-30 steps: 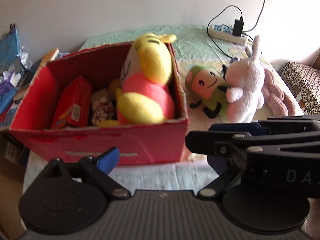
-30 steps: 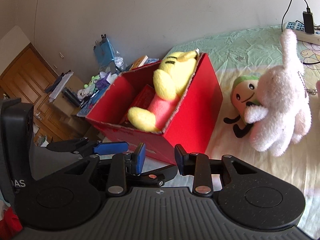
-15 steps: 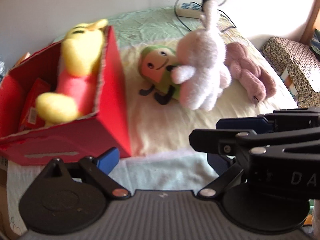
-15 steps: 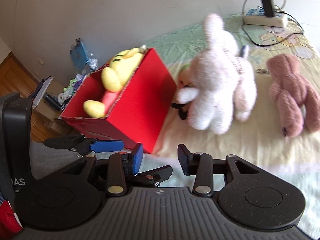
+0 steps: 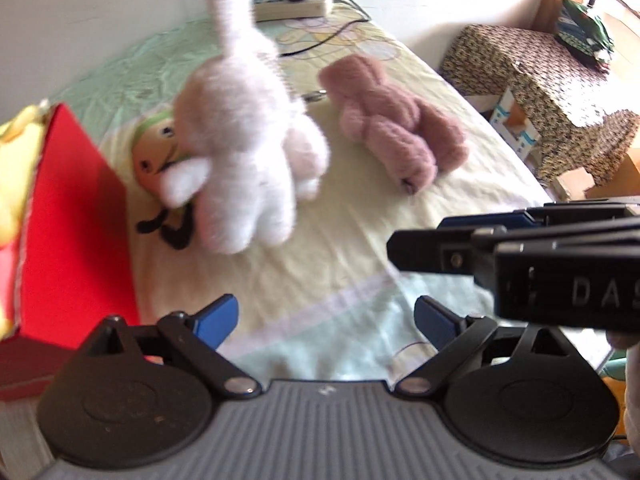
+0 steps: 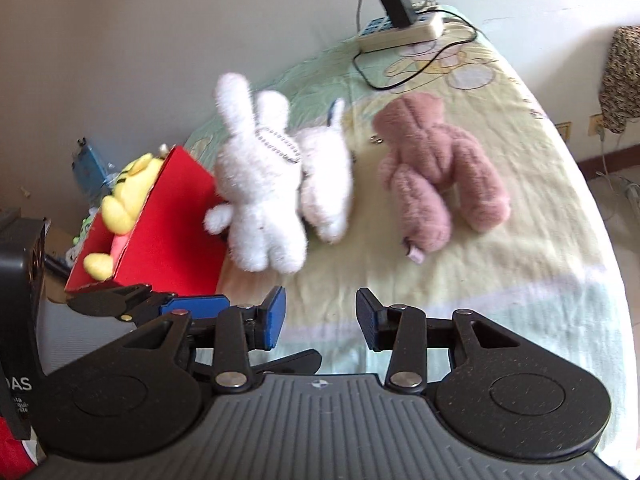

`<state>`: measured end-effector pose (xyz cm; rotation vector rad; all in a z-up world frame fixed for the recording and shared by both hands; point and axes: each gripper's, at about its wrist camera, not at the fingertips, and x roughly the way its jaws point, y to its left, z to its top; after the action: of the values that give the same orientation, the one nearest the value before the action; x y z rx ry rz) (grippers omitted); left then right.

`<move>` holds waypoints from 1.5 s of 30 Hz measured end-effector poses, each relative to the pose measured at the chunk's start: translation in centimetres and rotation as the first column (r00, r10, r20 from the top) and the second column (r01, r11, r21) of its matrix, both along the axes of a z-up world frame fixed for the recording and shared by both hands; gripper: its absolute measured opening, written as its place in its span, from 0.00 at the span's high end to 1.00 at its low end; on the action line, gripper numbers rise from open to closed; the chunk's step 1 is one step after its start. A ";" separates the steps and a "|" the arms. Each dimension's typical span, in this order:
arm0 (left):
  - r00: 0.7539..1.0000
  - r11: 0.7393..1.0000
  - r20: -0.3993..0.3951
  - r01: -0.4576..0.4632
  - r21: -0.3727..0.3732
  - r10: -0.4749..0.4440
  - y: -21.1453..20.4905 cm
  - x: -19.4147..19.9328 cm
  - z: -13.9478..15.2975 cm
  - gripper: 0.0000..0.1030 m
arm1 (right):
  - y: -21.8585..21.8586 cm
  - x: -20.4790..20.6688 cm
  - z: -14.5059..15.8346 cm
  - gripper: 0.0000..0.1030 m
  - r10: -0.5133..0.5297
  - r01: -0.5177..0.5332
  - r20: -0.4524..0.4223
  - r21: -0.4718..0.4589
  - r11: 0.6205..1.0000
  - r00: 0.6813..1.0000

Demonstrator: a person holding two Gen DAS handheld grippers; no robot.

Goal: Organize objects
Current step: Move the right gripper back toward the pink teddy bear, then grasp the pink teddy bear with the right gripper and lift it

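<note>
Both grippers are released and hold nothing: the left gripper (image 5: pixel 326 318) has its jaws wide apart, the right gripper (image 6: pixel 320 318) has a smaller gap. On the bed sheet (image 6: pixel 520 240), the white rabbit plush (image 6: pixel 260 200) lies just beside the red box (image 6: pixel 168 220), which holds a yellow plush (image 6: pixel 124 196). The pink bear plush (image 6: pixel 436 176) lies near the rabbit, on its right, and a power strip (image 6: pixel 400 32) is far behind.

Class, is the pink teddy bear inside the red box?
No, the pink teddy bear lies on the bed, well apart from the red box.
</note>
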<state>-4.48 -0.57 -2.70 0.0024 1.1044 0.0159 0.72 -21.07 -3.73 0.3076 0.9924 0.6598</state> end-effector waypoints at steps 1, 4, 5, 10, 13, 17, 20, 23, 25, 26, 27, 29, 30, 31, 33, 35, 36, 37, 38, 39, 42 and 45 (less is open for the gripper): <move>1.000 1.000 -0.001 0.014 -0.003 -0.014 -0.5 0.4 -0.1 0.08 | -0.7 0.3 -0.1 0.58 -0.024 0.024 -0.003 -0.001 1.000 1.000; 0.999 0.999 0.001 0.040 -0.020 -0.040 -1.6 1.8 -0.3 0.08 | -2.8 1.4 -0.3 0.58 -0.095 0.095 -0.008 -0.005 0.995 0.995; 0.999 0.998 0.002 0.045 -0.037 -0.045 -1.8 2.4 -0.4 0.08 | -3.4 1.7 -0.4 0.58 -0.114 0.114 -0.011 -0.003 0.994 0.993; 0.999 0.990 0.016 0.042 -0.133 -0.040 -2.5 6.0 -0.3 0.08 | -5.9 4.4 -0.4 0.58 -0.190 0.190 -0.007 0.015 0.982 0.982; 0.999 0.989 0.039 0.035 -0.141 -0.029 -3.0 8.0 -0.4 0.08 | -6.6 6.2 -0.5 0.58 -0.206 0.206 -0.006 0.026 0.978 0.978; 0.999 0.990 0.035 0.031 -0.135 -0.027 -3.5 10.5 -1.2 0.08 | -6.9 8.9 -1.3 0.58 -0.218 0.219 -0.030 0.051 0.974 0.976; 0.999 0.992 0.042 0.028 -0.122 -0.023 -3.5 11.7 -1.8 0.08 | -6.9 10.7 -2.2 0.57 -0.214 0.217 -0.055 0.063 0.974 0.975; 0.999 0.991 0.031 0.017 -0.133 -0.013 -3.1 12.6 -2.5 0.08 | -6.8 12.3 -3.3 0.57 -0.204 0.211 -0.089 0.074 0.975 0.975; 1.000 0.989 0.023 0.011 -0.145 -0.008 -2.9 13.1 -2.9 0.08 | -6.8 13.2 -4.1 0.55 -0.196 0.209 -0.124 0.095 0.973 0.973; 1.000 0.989 0.019 0.007 -0.149 -0.005 -2.9 13.4 -3.1 0.08 | -6.7 13.5 -4.4 0.55 -0.191 0.206 -0.138 0.104 0.973 0.972; 1.000 0.989 0.016 0.006 -0.151 -0.003 -2.9 13.7 -3.2 0.08 | -6.6 13.8 -4.7 0.55 -0.184 0.202 -0.152 0.114 0.973 0.971; 1.000 0.988 0.020 0.012 -0.153 -0.009 -2.9 14.0 -3.3 0.08 | -6.2 14.5 -5.2 0.55 -0.163 0.188 -0.173 0.135 0.973 0.971; 1.000 0.988 0.026 0.019 -0.156 -0.015 -2.9 14.2 -3.3 0.08 | -6.0 14.8 -5.4 0.55 -0.155 0.182 -0.180 0.143 0.973 0.971; 0.999 0.987 0.031 0.024 -0.157 -0.019 -3.0 14.4 -3.3 0.08 | -5.8 15.0 -5.5 0.55 -0.148 0.178 -0.187 0.152 0.972 0.971; 0.999 0.986 0.035 0.031 -0.166 -0.025 -2.9 14.7 -3.5 0.08 | -5.4 15.6 -5.9 0.53 -0.129 0.166 -0.205 0.174 0.971 0.970; 0.999 0.984 0.036 0.032 -0.173 -0.026 -2.9 14.9 -3.6 0.08 | -4.9 16.0 -6.1 0.46 -0.123 0.160 -0.205 0.179 0.971 0.971; 0.999 0.984 0.038 0.034 -0.174 -0.027 -2.9 15.1 -3.7 0.08 | -4.7 16.1 -6.1 0.44 -0.115 0.153 -0.200 0.185 0.971 0.973; 0.999 0.985 0.039 0.034 -0.169 -0.028 -3.0 15.1 -3.7 0.07 | -4.4 16.4 -6.2 0.43 -0.105 0.143 -0.195 0.189 0.972 0.975; 0.999 0.986 0.042 0.029 -0.161 -0.023 -3.0 15.2 -3.8 0.07 | -4.3 16.5 -6.3 0.43 -0.098 0.135 -0.193 0.186 0.973 0.976; 0.999 0.987 0.045 0.028 -0.160 -0.021 -2.9 15.3 -3.8 0.07 | -4.1 16.7 -6.5 0.44 -0.088 0.125 -0.201 0.181 0.975 0.976; 0.999 0.985 0.042 0.035 -0.167 -0.028 -2.8 15.6 -4.0 0.05 | -4.1 16.3 -6.7 0.50 -0.071 0.108 -0.198 0.186 0.977 0.978; 0.998 0.983 0.047 0.054 -0.173 -0.046 -2.9 15.4 -3.9 0.06 | -4.8 15.8 -6.6 0.52 -0.081 0.123 -0.204 0.198 0.972 0.975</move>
<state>10.93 -3.51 -6.63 -0.1267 1.0597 -0.1251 16.47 -25.82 -10.28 0.6154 1.0874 0.6495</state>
